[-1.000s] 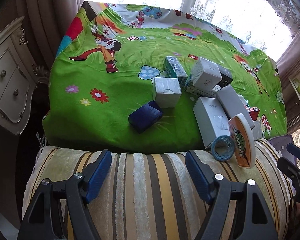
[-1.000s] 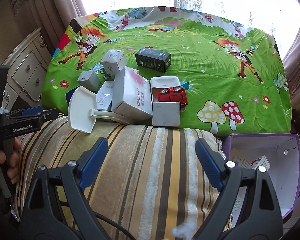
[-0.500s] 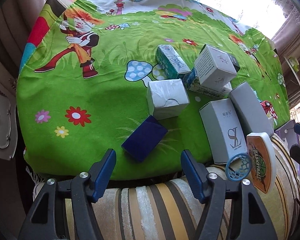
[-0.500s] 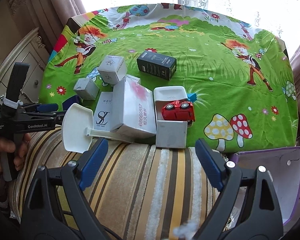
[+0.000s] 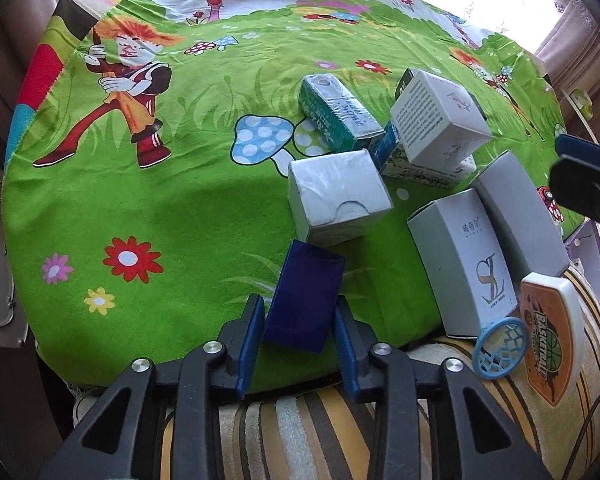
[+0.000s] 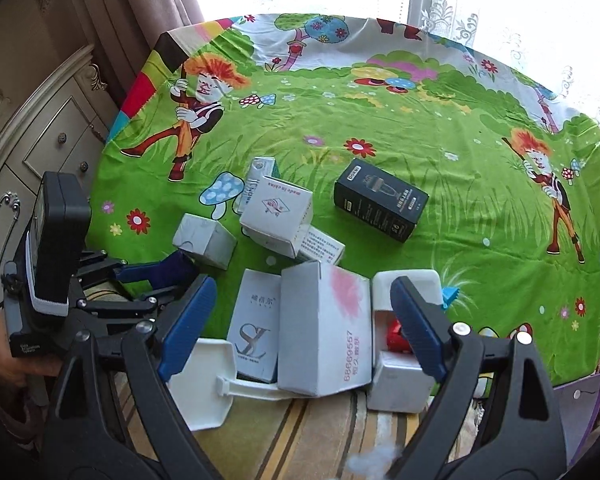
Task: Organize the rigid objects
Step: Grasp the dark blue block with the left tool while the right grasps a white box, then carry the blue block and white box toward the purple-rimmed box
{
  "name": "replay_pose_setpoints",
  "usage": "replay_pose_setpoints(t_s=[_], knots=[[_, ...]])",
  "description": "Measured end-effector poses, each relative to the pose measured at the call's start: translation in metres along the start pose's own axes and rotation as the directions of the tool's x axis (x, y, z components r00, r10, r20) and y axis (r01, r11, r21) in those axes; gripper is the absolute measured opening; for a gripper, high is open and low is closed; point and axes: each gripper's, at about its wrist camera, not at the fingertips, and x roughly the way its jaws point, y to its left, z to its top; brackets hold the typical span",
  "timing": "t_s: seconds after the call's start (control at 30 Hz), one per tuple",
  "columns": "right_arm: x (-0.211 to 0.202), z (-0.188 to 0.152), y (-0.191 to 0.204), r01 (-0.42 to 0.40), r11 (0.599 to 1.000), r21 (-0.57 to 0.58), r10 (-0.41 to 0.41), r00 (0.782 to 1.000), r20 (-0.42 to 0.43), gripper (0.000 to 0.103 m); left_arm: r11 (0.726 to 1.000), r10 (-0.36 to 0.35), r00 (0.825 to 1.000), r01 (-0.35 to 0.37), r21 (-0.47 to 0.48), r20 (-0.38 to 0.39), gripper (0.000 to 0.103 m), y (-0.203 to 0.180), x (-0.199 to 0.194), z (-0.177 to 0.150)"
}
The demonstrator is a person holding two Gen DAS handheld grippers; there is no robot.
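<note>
A dark blue box (image 5: 304, 300) lies on the green cartoon cloth (image 5: 160, 220) near its front edge. My left gripper (image 5: 298, 312) straddles it, its jaws closing, and both blue pads touch the box's sides. In the right wrist view the left gripper (image 6: 152, 276) shows at the left, held by a hand, with the dark blue box (image 6: 176, 268) between its fingers. My right gripper (image 6: 302, 292) hangs open over a white box with red print (image 6: 324, 332) and holds nothing.
Clustered on the cloth are a silver-white cube box (image 5: 336, 200), a green box (image 5: 336, 112), a white cube box (image 5: 440, 120) and a box marked SL (image 5: 464, 264). A basketball hoop toy (image 5: 548, 340) lies on the striped cushion (image 5: 300, 432). Farther back lies a black box (image 6: 380, 204). A red toy car (image 6: 396, 332) sits in a white box.
My left gripper moved forward and down over the dark blue box and narrowed its jaws around it. My right gripper travelled forward over the white boxes, still wide.
</note>
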Motion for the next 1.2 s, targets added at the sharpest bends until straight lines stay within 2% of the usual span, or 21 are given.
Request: replay_pose_setpoints(t_s=[0.1, 0.33, 0.4, 0.43, 0.47, 0.5, 0.67, 0.83, 1.0, 1.2], knots=[[0.014, 0.013, 0.005, -0.007, 0.999, 0.039, 0.007, 1.000, -0.008, 0.091, 1.000, -0.016, 1.000, 0.016, -0.010, 0.009, 0.031, 0.001, -0.001, -0.001], [0.041, 0.029, 0.010, 0.058, 0.996, 0.065, -0.056, 0.998, -0.033, 0.089, 0.999, -0.036, 0.999, 0.037, -0.032, 0.031, 0.030, 0.008, -0.007, -0.010], [0.048, 0.031, 0.009, 0.068, 0.996, 0.058, -0.066, 0.997, -0.040, 0.080, 0.999, -0.033, 0.999, 0.035, -0.035, 0.041, 0.029, 0.009, -0.011, -0.014], [0.051, 0.031, 0.008, 0.064, 0.996, 0.060, -0.061, 0.997, -0.051, 0.068, 0.999, -0.031, 0.998, 0.033, -0.037, 0.045, 0.029, 0.009, -0.013, -0.016], [0.055, 0.031, 0.007, 0.054, 0.996, 0.066, -0.050, 0.997, -0.062, 0.050, 0.999, -0.029, 0.998, 0.031, -0.040, 0.051, 0.029, 0.009, -0.014, -0.017], [0.057, 0.030, 0.005, 0.043, 0.996, 0.073, -0.039, 0.997, -0.066, 0.046, 0.999, -0.026, 0.998, 0.028, -0.044, 0.056, 0.029, 0.009, -0.017, -0.018], [0.051, 0.027, 0.002, 0.035, 0.996, 0.083, -0.034, 0.999, -0.014, 0.045, 0.997, 0.021, 0.994, -0.014, -0.071, 0.111, 0.029, 0.008, -0.036, -0.028], [0.030, 0.023, 0.001, 0.039, 0.995, 0.088, -0.045, 0.997, 0.065, 0.045, 0.992, 0.094, 0.980, -0.077, -0.103, 0.178, 0.029, 0.005, -0.057, -0.035], [0.010, 0.010, 0.002, 0.050, 0.996, 0.076, -0.058, 0.993, 0.099, 0.045, 0.986, 0.147, 0.964, -0.126, -0.107, 0.223, 0.029, -0.006, -0.072, -0.043], [-0.014, -0.011, 0.001, 0.071, 0.995, 0.066, -0.080, 0.987, 0.136, 0.045, 0.986, 0.156, 0.954, -0.133, -0.104, 0.255, 0.029, -0.025, -0.085, -0.049]])
